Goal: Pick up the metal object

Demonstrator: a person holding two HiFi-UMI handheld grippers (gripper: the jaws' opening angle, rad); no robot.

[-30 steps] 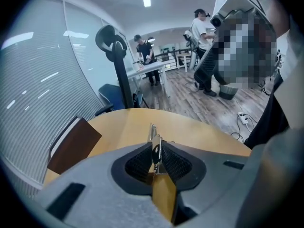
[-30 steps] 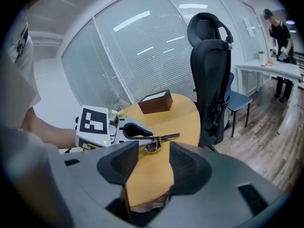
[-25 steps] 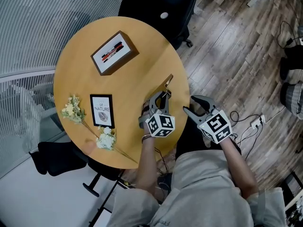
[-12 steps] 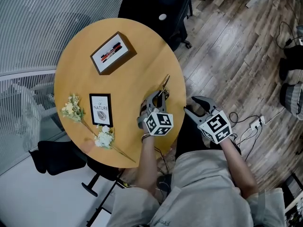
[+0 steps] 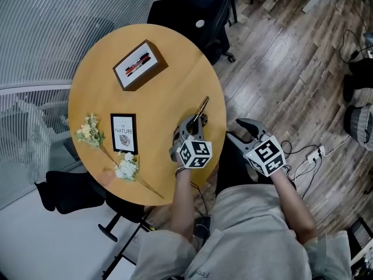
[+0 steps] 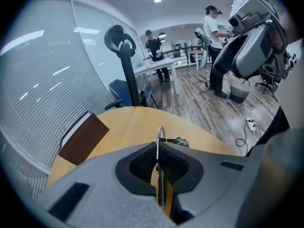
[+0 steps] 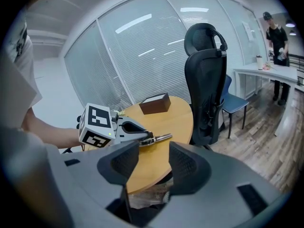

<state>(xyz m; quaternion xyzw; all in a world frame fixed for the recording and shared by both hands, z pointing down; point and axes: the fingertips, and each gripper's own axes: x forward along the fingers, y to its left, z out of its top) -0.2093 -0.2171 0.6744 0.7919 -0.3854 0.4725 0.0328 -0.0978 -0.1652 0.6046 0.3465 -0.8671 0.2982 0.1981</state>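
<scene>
One lift remains, I judge: your left gripper (image 5: 196, 121) has just clamped the metal object (image 5: 202, 105); your right gripper (image 5: 238, 130) gapes empty.

On the round wooden table (image 5: 163, 92) I see a brown box (image 5: 139, 65) at the far side. Nearer to me lies a small framed card (image 5: 124, 132), with white flowers (image 5: 88, 134) just beside it. A black office chair (image 5: 192, 7) stands behind the table on the wooden floor (image 5: 291, 69).
</scene>
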